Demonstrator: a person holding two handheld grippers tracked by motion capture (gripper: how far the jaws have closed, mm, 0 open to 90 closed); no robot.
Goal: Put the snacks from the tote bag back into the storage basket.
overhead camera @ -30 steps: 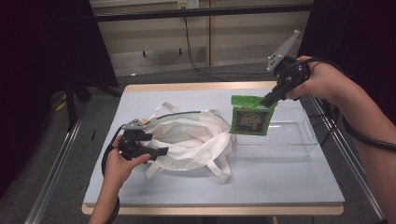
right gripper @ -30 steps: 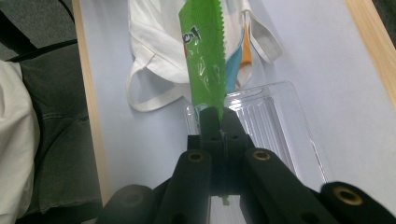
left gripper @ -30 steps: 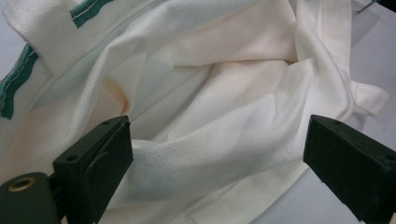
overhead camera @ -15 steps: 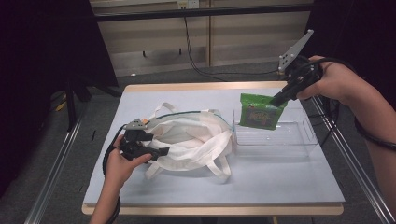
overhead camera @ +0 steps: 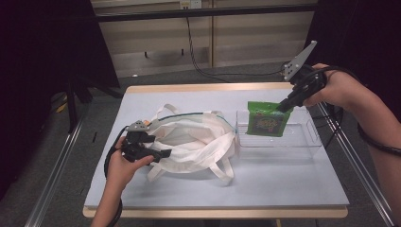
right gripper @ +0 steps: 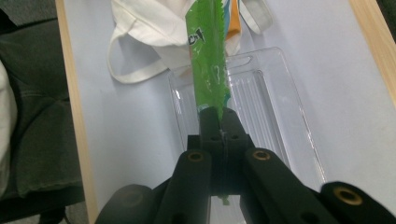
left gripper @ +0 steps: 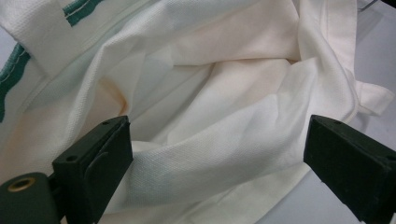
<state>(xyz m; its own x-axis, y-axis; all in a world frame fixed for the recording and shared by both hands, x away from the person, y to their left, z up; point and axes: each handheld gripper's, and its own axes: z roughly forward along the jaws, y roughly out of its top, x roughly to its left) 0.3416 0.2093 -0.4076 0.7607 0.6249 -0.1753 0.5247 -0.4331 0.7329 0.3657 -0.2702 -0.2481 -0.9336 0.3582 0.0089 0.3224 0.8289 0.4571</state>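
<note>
A white cloth tote bag [overhead camera: 198,139] with a green-trimmed rim lies open on the table's left half. My left gripper [overhead camera: 158,146] rests at the bag's left edge. In the left gripper view its jaws stand wide open [left gripper: 219,158] with loose bag cloth [left gripper: 224,93] between them. My right gripper [overhead camera: 285,107] is shut on the top edge of a green snack packet [overhead camera: 267,119], which hangs over a clear plastic tray [overhead camera: 307,142]. In the right gripper view the packet [right gripper: 210,60] runs edge-on from the shut jaws [right gripper: 219,122] above the tray [right gripper: 271,98], with the bag [right gripper: 154,28] beyond.
The grey-blue table top [overhead camera: 265,179] has a wooden edge [overhead camera: 213,88]. Metal rails [overhead camera: 56,179] run along both sides of the table. A cable [overhead camera: 201,52] hangs down the back wall. Bag handles [overhead camera: 222,168] trail toward the front.
My right gripper has carried the green packet a little to the right and lower, from beside the bag to over the tray. The left gripper has stayed where it was.
</note>
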